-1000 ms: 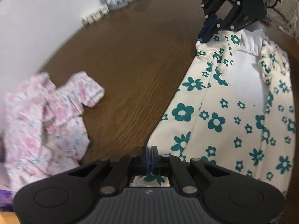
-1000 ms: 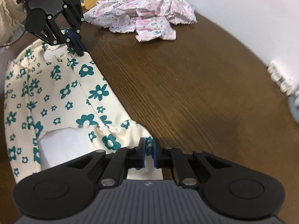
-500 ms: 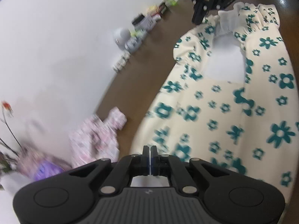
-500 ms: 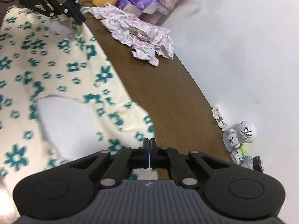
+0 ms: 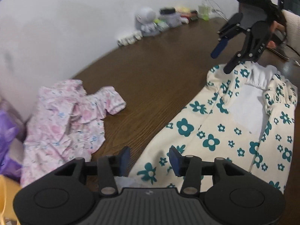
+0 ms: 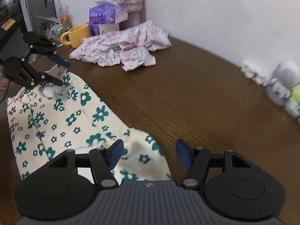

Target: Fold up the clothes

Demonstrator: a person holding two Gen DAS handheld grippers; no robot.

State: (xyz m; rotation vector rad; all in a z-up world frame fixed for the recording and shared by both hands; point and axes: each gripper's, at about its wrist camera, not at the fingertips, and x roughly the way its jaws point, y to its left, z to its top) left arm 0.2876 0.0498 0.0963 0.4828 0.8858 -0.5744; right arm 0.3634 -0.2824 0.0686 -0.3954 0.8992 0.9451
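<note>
The cream garment with teal flowers (image 5: 221, 131) lies spread flat on the brown wooden counter (image 5: 159, 75), running lengthwise between the two hand-held grippers. Its white lining shows at an opening near the gathered end.

Left hand-held gripper (image 5: 149, 159): the jaws are opening. The blue pads stand apart above one end of the garment, with cloth below the gap, and neither pad presses on the fabric. The garment is released at this end.

Right hand-held gripper (image 6: 150, 151): the jaws are opening. The pads stand wide apart over the opposite end of the garment (image 6: 61, 120), where the cloth edge bulges upward between them. No pad clamps the cloth. The garment is released at this end as well.

In each wrist view the other hand-held gripper appears at the far end of the garment, raised just above the cloth with its fingers parted.

A crumpled pink flowered garment (image 6: 123, 46) lies on the counter near the wall, well apart from the cream garment. A yellow mug (image 6: 77, 35) and a purple tissue box (image 6: 106, 16) stand just behind it. A small white robot figure (image 6: 281, 82) stands against the wall farther along the counter.
</note>
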